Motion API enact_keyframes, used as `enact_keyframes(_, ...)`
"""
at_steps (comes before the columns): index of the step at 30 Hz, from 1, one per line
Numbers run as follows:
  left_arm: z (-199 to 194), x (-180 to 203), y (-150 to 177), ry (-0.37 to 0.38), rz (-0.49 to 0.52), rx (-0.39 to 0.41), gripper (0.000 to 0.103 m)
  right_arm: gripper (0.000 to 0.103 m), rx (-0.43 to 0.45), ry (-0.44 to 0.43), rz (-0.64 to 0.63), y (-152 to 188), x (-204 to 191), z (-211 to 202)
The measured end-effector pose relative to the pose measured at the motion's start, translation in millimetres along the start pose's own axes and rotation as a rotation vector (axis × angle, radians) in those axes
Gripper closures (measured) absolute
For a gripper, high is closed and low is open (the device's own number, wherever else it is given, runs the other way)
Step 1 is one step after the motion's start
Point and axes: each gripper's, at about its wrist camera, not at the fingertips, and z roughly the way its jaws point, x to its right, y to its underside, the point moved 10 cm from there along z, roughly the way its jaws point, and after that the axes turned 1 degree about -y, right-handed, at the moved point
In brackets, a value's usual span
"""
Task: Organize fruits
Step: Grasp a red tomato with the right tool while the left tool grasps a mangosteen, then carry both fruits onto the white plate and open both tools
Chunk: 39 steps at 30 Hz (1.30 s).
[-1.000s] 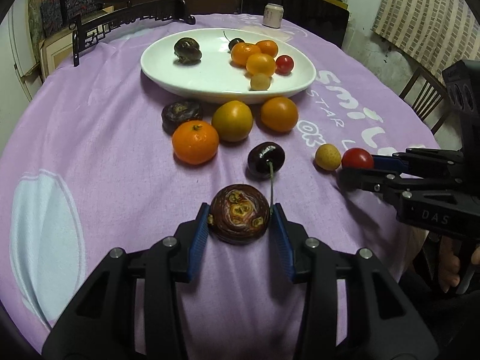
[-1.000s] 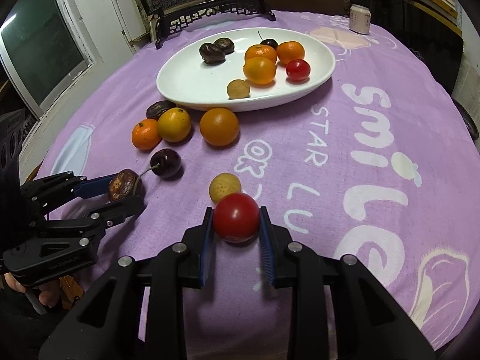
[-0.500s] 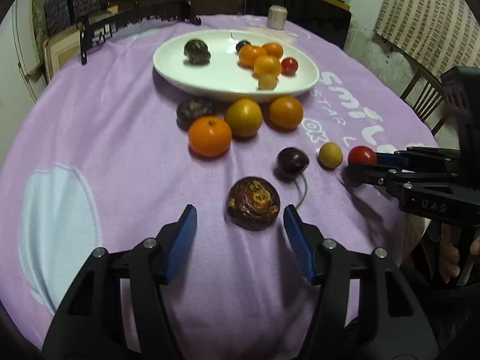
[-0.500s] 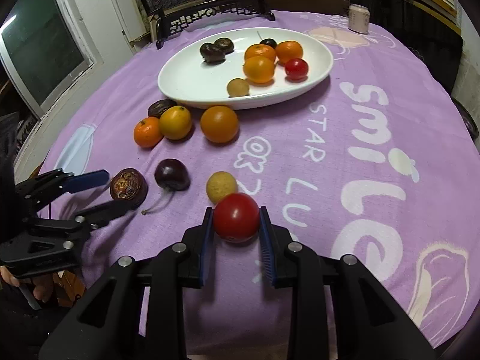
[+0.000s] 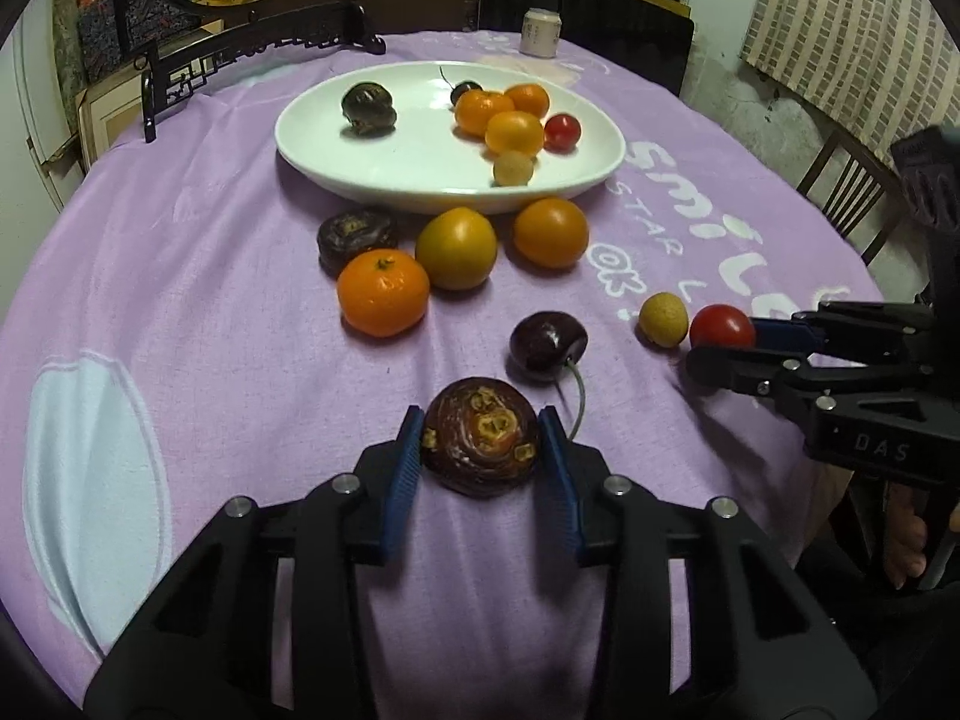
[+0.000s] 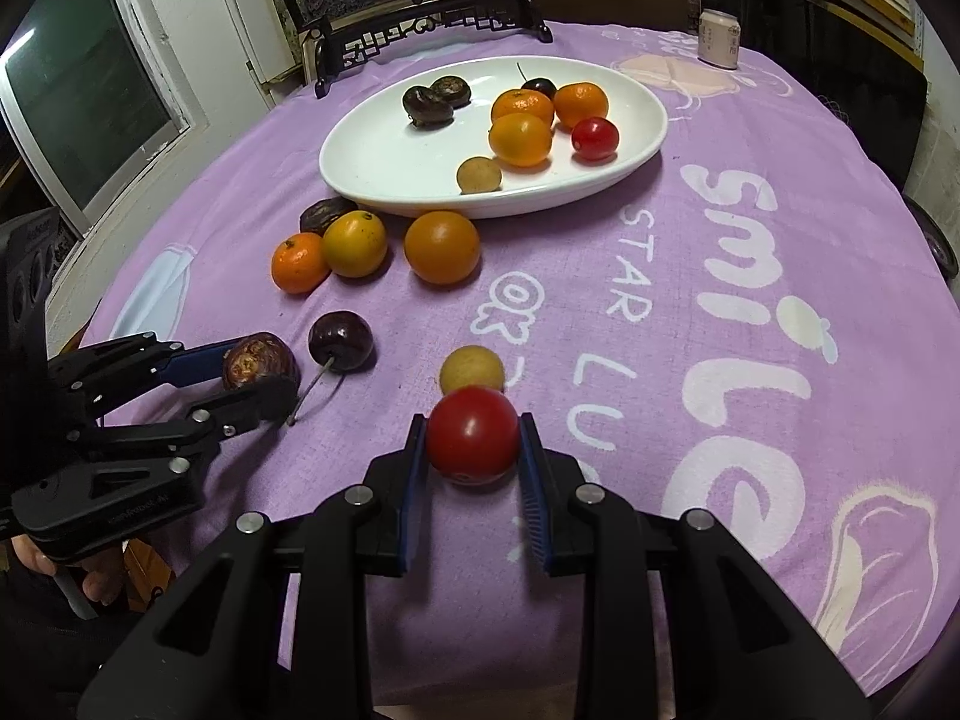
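Note:
My left gripper (image 5: 480, 420) is closing on a dark brown wrinkled fruit (image 5: 480, 441) that rests on the purple cloth, and both blue pads touch its sides. The right wrist view shows the same fruit (image 6: 258, 360) between those fingers. My right gripper (image 6: 472, 426) is shut on a red tomato (image 6: 472, 435), low over the cloth. From the left wrist view that tomato (image 5: 722, 326) sits at the tips of the right gripper (image 5: 723, 342). A white oval plate (image 5: 420, 150) at the back holds several fruits.
A dark cherry (image 5: 546, 345) with a stem and a small yellow fruit (image 5: 663, 319) lie between the grippers. Three orange and yellow fruits (image 5: 456, 248) and a dark fruit (image 5: 356, 234) lie before the plate. A jar (image 5: 540, 30) and a carved stand (image 5: 258, 54) stand behind.
The left gripper's jaws spread wide off the brown fruit half a second ago and have closed back onto it. The cherry rolled a little. The right gripper and tomato kept still.

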Motion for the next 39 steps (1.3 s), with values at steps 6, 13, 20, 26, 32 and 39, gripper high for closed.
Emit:
enact_keyframes(6, -23.2, -9.4, -18.7, -0.012, -0.013, 0.059, 0.064, 0.073, 0.006, -0.006, -0.011, -4.4, -1.9, -0.6)
enact_keyframes(13, -29.1, -16.7, -63.1, -0.018, -0.008, 0.113, 0.064, 0.073, 0.068, -0.004, -0.058, -43.8, -9.3, -16.2)
enact_keyframes(20, 6.9, -40.4, -155.7, -0.027, -0.066, 0.102, 0.064, 0.073, 0.12, 0.029, -0.103, -135.6, -5.2, -0.6)
enact_keyframes(26, 58.9, -71.0, -199.9, -0.039, -0.173, 0.067, 0.064, 0.073, 0.101, 0.124, -0.069, -194.3, 28.7, 55.0)
enact_keyframes(32, 71.5, -83.9, -196.6, -0.027, -0.203, 0.051, 0.064, 0.073, 0.099, 0.107, -0.043, -203.2, 41.3, 69.5)
enact_keyframes(39, 65.8, -84.0, -198.0, 0.005, -0.222, 0.076, 0.051, 0.055, 0.119, 0.09, -0.063, -218.0, 30.3, 78.1)
